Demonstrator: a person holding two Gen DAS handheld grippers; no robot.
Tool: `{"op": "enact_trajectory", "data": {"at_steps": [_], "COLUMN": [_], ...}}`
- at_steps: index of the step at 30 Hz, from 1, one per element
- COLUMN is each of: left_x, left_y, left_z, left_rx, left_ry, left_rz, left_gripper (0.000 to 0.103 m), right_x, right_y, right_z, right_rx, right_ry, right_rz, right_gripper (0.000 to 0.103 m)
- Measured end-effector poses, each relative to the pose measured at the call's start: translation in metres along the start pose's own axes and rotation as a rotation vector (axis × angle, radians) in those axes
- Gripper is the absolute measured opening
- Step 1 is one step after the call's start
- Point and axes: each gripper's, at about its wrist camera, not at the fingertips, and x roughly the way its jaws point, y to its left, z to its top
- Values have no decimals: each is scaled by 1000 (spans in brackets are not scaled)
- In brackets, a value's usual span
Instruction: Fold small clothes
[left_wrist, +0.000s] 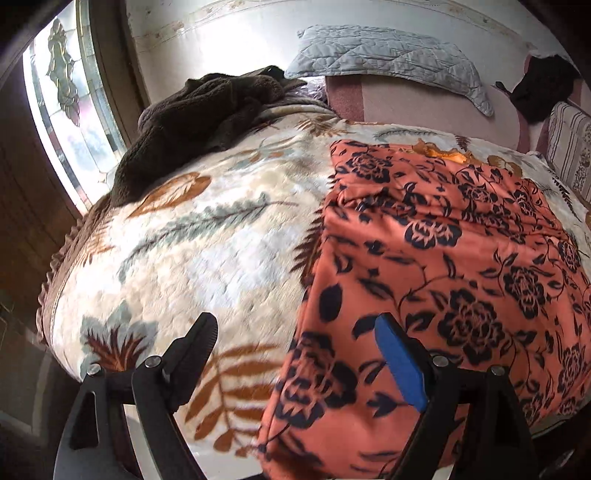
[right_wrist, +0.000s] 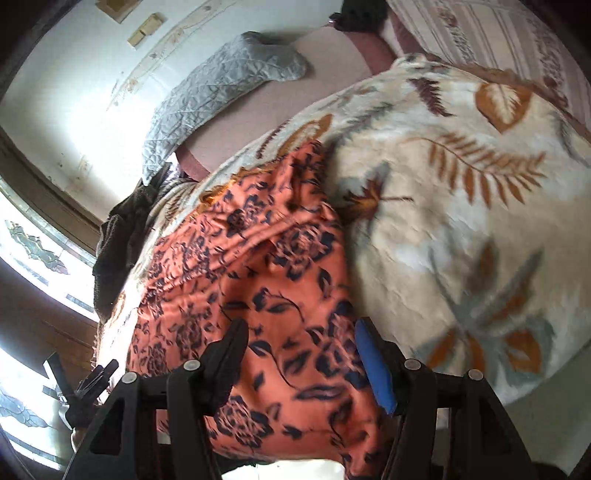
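An orange garment with dark floral print (left_wrist: 436, 258) lies spread flat on the bed over a cream leaf-patterned blanket (left_wrist: 207, 236). My left gripper (left_wrist: 295, 325) is open above the garment's near left edge, its left finger over the blanket, its blue-padded finger over the cloth. In the right wrist view the same garment (right_wrist: 258, 266) lies at the left of the blanket (right_wrist: 461, 221). My right gripper (right_wrist: 299, 332) is open just above the garment's near right part, with cloth between the fingers but not pinched. The left gripper shows at lower left (right_wrist: 88, 384).
A dark brown fleece garment (left_wrist: 207, 110) lies heaped at the bed's far left near a window (left_wrist: 74, 110). A grey quilted pillow (left_wrist: 391, 62) leans on the white headboard. A black item (left_wrist: 543, 88) and a striped pillow (left_wrist: 569, 147) sit far right.
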Motion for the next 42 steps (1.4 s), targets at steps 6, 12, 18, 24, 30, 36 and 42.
{"op": "enact_trajectory", "data": {"at_steps": [6,12,18,24,30,36,42], "left_x": [3,5,14,12,22,29,29], "left_y": [42,51,42,31,41,42,59], "left_z": [-43,-59,-64,-59,-57,-63,-64], "left_rx": [-128,-172,-151,-94,-164,-156,-244], "left_ry": [151,224,248,231,266,306,331], "left_rz": [-49,-194,-244,-352,-381,-333,-433], "left_gripper": [87,63,52,34,27,52,6], "right_x": [21,60,62,46,50,56,37], "right_y": [-26,-22,-22,8,10,-3,5], "right_z": [-48,-75,-83,-87,-79,-82,-88], "right_rx": [90,72,15,-114,-60,-44,-100], "right_ry": [228,333,301,334,360,349,358], "right_rz": [-86,-162,-150,-165,-160,-165,-128], "right_gripper": [64,64,53,13,24,57,6]}}
